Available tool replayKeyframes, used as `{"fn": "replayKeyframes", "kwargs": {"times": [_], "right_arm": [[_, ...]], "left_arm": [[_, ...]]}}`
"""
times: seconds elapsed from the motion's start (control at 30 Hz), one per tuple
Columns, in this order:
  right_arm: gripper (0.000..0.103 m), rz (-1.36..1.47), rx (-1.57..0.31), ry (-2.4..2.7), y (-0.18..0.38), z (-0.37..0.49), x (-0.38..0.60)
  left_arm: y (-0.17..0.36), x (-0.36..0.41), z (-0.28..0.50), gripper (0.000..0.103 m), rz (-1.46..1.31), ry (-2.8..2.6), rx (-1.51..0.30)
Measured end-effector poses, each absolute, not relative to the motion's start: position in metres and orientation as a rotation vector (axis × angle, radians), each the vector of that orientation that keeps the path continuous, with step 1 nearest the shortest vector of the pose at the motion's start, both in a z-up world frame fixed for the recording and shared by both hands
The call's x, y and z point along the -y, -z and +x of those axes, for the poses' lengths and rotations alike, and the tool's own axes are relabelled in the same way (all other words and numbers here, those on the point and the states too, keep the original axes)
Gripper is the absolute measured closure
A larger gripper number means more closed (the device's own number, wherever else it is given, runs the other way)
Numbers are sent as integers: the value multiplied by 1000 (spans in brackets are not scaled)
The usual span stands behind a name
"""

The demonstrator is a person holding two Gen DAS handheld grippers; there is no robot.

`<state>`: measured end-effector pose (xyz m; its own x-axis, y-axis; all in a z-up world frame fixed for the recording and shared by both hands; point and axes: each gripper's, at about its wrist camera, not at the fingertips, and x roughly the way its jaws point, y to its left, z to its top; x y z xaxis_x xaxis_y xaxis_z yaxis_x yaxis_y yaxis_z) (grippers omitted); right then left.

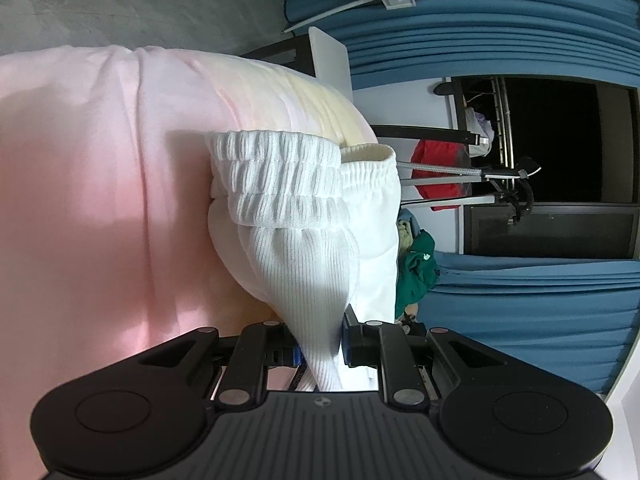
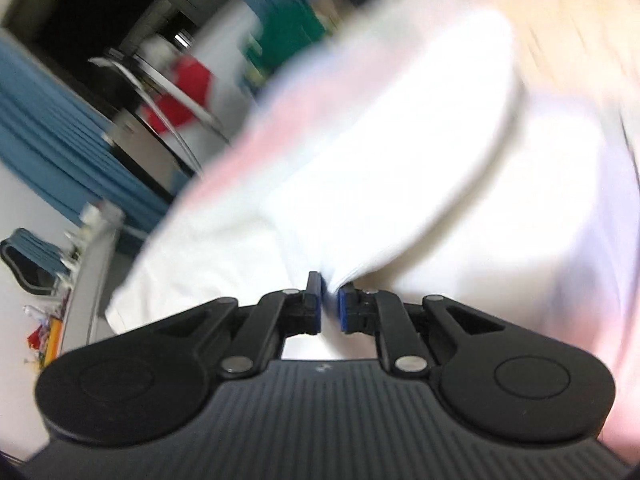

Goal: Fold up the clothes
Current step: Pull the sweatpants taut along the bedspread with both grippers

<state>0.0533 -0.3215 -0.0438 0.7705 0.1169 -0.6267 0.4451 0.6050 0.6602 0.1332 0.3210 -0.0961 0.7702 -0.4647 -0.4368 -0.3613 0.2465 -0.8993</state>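
White garment (image 1: 304, 216): a ribbed knit piece with an elastic, gathered waistband; it lies bunched on the pink cover, one fold drawn toward the left wrist camera.
Waistband (image 1: 280, 176): folded over in stacked ribbed bands, open end turned toward the curtains.
Pink cover (image 1: 88, 184): soft fabric surface under the garment, shading to pale yellow at its far end.
Left gripper (image 1: 320, 344): fingers drawn close together and clamped on a twisted fold of the white garment; the blue pads press the cloth on both sides.
Right gripper (image 2: 329, 306): fingers nearly together with thin white cloth pinched between the blue pads; this view is heavily motion-blurred.
White cloth at right gripper (image 2: 380, 152): a broad pale sheet spreading away from the pads; blur hides its texture, so whether it is the same garment cannot be told.
Green clothing (image 1: 416, 272): crumpled heap just beyond the edge of the pink cover, beside the white garment's far side.
Red item (image 1: 436, 176): sits behind metal rods near the dark window; its kind cannot be told.
Blue curtains (image 1: 500, 40): pleated, on both sides of the dark window.
Containers: whether any holds clothing cannot be told from either view.
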Motion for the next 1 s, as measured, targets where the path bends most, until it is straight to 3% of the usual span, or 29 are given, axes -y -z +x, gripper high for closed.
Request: {"fn": "replayKeyframes", "kwargs": {"times": [0.1, 0.17, 0.27, 0.47, 0.53, 0.6, 0.63, 0.67, 0.83, 1.0], "right_arm": [[78, 995, -687, 201, 51, 34, 332], [57, 1006, -635, 213, 44, 22, 339], [35, 1011, -535, 237, 30, 10, 354], [34, 1071, -544, 372, 42, 63, 399], [35, 1031, -558, 444, 50, 87, 410], [63, 961, -591, 514, 56, 110, 420], [89, 923, -606, 546, 55, 121, 424], [94, 894, -610, 565, 50, 128, 426], [97, 811, -479, 548, -15, 137, 436], [97, 735, -42, 428, -97, 63, 452]], "left_arm": [[97, -321, 133, 83, -1369, 68, -749], [98, -320, 133, 83, -1368, 58, -750], [98, -318, 134, 82, -1360, 48, -748], [99, -319, 131, 82, -1347, 34, -749], [100, -319, 132, 82, -1347, 34, -749], [101, -319, 133, 82, -1346, 33, -751], [101, -319, 134, 82, -1344, 35, -750], [101, -319, 134, 81, -1343, 37, -749], [97, -317, 136, 83, -1327, 53, -737], [90, -318, 133, 85, -1332, 88, -706]]}}
